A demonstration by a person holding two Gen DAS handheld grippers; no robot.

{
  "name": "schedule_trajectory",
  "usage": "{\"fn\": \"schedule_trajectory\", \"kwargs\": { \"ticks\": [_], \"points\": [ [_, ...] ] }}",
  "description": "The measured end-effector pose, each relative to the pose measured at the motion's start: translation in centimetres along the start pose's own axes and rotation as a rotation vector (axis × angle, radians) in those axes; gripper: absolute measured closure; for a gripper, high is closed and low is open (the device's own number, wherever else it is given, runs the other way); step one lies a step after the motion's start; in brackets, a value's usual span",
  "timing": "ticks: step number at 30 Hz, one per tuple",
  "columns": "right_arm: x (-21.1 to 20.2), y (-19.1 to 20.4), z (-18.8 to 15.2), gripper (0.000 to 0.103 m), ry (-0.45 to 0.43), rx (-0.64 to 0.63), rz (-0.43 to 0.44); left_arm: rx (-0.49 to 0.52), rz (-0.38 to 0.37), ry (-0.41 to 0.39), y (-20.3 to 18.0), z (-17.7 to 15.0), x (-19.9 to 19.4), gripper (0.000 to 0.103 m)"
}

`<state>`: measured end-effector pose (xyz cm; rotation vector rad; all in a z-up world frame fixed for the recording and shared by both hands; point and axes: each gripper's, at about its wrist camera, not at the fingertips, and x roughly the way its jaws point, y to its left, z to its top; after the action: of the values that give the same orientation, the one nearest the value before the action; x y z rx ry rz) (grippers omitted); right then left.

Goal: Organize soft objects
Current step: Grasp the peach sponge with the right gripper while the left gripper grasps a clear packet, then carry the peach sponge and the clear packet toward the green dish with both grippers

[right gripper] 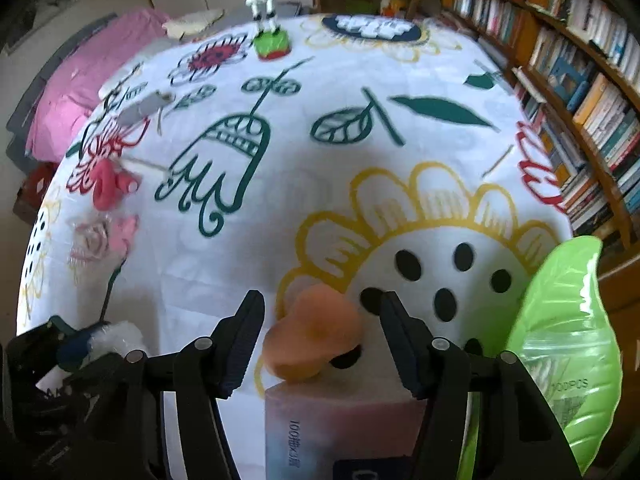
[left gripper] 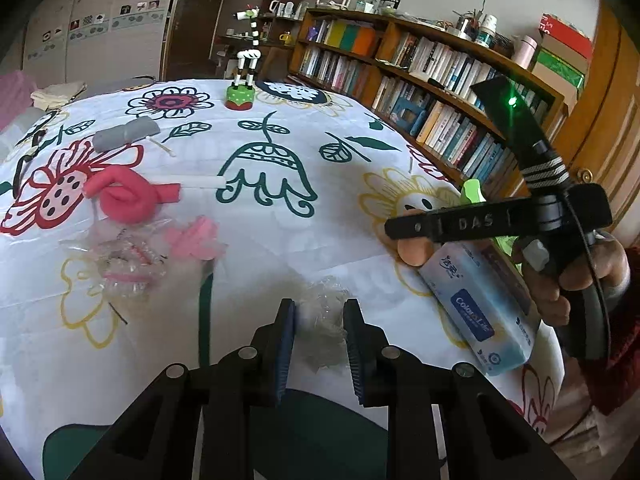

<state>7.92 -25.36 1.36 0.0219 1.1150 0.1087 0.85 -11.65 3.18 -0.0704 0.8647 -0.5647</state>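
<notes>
Crinkled clear plastic wrap (left gripper: 322, 322) is sitting between the blue pads of the left gripper (left gripper: 319, 350); the jaws are standing narrow and pinching the wad just above the flower-printed tablecloth (left gripper: 280, 240). In the right wrist view the same wad (right gripper: 116, 336) is showing at the lower left, caught in that gripper.

Right gripper (right gripper: 320, 344) is pointing steeply down with its jaws spread. An orange sponge (right gripper: 314, 338) is lying between the fingers on top of a tissue pack (right gripper: 340, 424), but neither pad is touching it. In the left wrist view the pack (left gripper: 480, 316) is blue and white, and the sponge (left gripper: 414, 250) is resting at its far end, under the right gripper's body; a hand (left gripper: 576, 276) is gripping the handle.

Just right of the pack, a green leaf-shaped dish (right gripper: 568, 344) is standing tilted, with a clear bag inside.

Farther left on the cloth, well apart from both grippers:
- red foam tube (left gripper: 128, 196), knotted
- pink foam piece (left gripper: 196, 238)
- second clump of clear wrap (left gripper: 120, 268)
- grey roll (left gripper: 124, 132)

At the far edge a striped toy figure (left gripper: 246, 68) is standing upright on a green base.
</notes>
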Motion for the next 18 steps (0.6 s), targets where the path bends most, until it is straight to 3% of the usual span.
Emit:
{"fn": "schedule_trajectory", "kwargs": {
  "ticks": [5,9,18],
  "points": [
    [0.8,0.7,-0.1,0.056,0.03,-0.034,0.0,-0.01,-0.001,-0.001,0.3,0.0,-0.1,0.077],
    [0.7,0.8,0.1,0.06,0.014,-0.03,-0.009,-0.017,0.001,-0.003,0.5,-0.1,-0.2,0.077],
    [-3.4,2.2,0.7,0.061,-0.121,-0.037,0.075,-0.015,0.01,-0.028,0.4,0.2,-0.9,0.077]
  ]
}}
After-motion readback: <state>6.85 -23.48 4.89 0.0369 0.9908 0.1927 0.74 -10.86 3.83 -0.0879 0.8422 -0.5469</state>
